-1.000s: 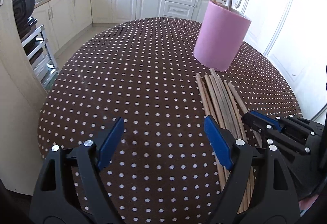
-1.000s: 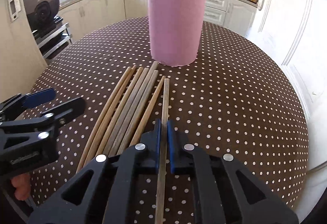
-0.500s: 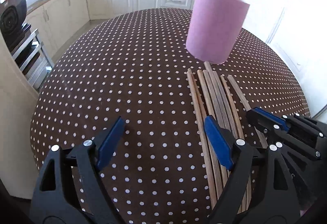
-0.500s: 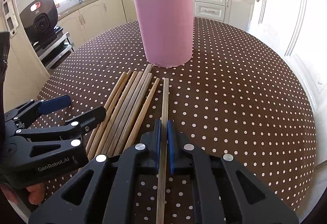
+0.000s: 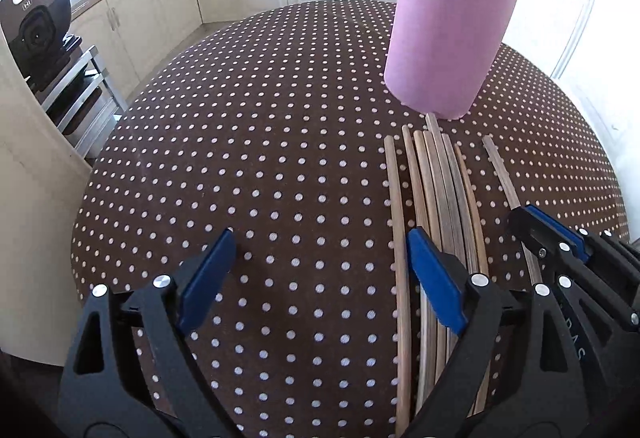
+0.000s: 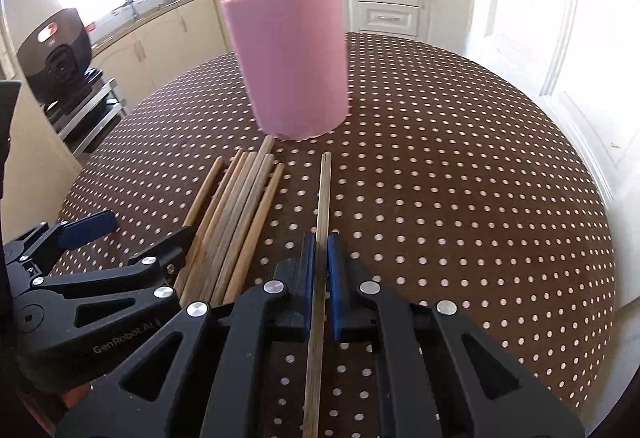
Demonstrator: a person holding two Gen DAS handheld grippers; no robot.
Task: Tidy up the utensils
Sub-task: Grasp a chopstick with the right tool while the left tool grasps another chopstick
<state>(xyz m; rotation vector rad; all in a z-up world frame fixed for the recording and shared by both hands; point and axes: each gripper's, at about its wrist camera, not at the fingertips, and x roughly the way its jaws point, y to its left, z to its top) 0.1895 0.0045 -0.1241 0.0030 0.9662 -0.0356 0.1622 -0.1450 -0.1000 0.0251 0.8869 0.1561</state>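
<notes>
While the right gripper (image 6: 320, 270) has its fingers clamped on one chopstick (image 6: 323, 194) beside the bundle (image 6: 236, 214) on the worktop (image 6: 460, 178), the left gripper (image 5: 320, 262) waits, fingers apart. Next, probably: lift, tip upright, drop into the pink cup (image 6: 288, 62).

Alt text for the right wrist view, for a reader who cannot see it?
The right tool is shut on a single wooden chopstick pointing toward a pink holder with two sticks in it. A bundle of loose chopsticks lies left on the polka-dot table, beside the open left tool.
</notes>
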